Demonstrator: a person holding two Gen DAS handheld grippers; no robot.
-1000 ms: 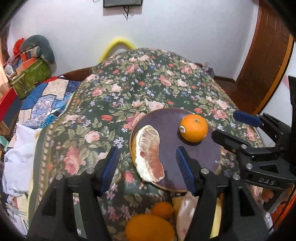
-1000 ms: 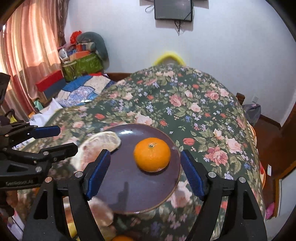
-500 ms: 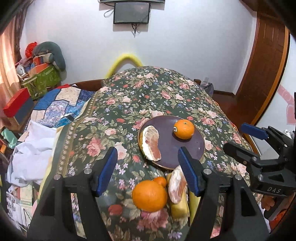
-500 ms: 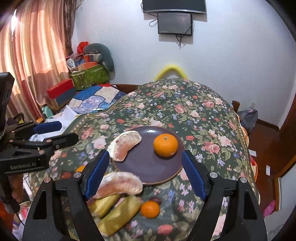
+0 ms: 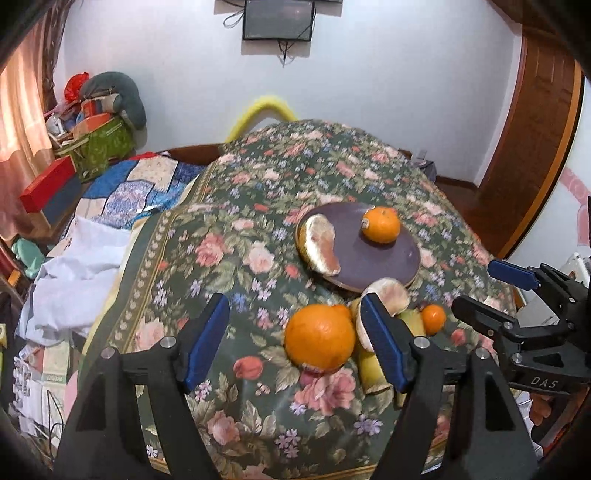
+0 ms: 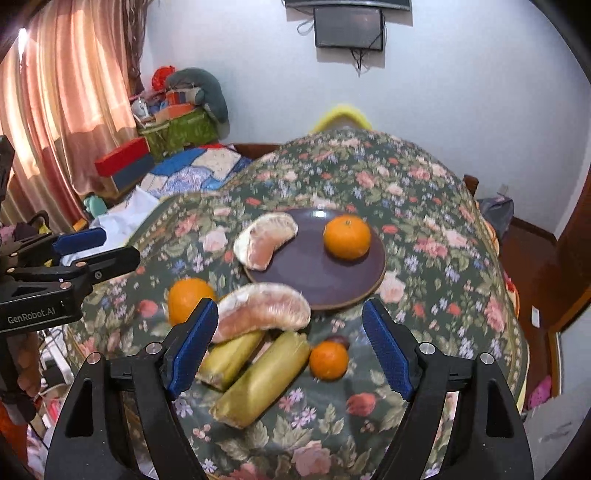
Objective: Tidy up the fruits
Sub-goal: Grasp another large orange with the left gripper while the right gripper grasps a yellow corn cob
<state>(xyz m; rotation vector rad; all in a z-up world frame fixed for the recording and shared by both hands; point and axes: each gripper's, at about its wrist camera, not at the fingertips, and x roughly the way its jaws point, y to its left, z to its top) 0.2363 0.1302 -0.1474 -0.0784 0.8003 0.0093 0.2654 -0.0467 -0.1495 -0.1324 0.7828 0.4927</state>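
A dark purple plate point(image 6: 303, 273) on the floral tablecloth holds a mandarin point(image 6: 347, 236) and a peeled pomelo wedge point(image 6: 266, 240). In front of the plate lie a second pomelo wedge point(image 6: 262, 312), two yellow-green bananas point(image 6: 258, 376), a small mandarin point(image 6: 328, 360) and a large orange point(image 6: 188, 297). My right gripper point(image 6: 286, 354) is open and empty above the bananas. My left gripper point(image 5: 295, 343) is open and empty, with the large orange point(image 5: 319, 341) between its fingers' line of sight; the plate point(image 5: 376, 258) lies beyond.
The floral-covered table point(image 5: 229, 258) drops off at left toward a quilt and white cloth point(image 5: 85, 266). Boxes and bags point(image 6: 166, 133) are stacked by the curtain. A wooden door point(image 5: 535, 147) stands at right. A screen hangs on the wall point(image 6: 347, 27).
Both grippers have pulled back and up from the plate. The loose fruit in front of the plate has come into view. Both stay open.
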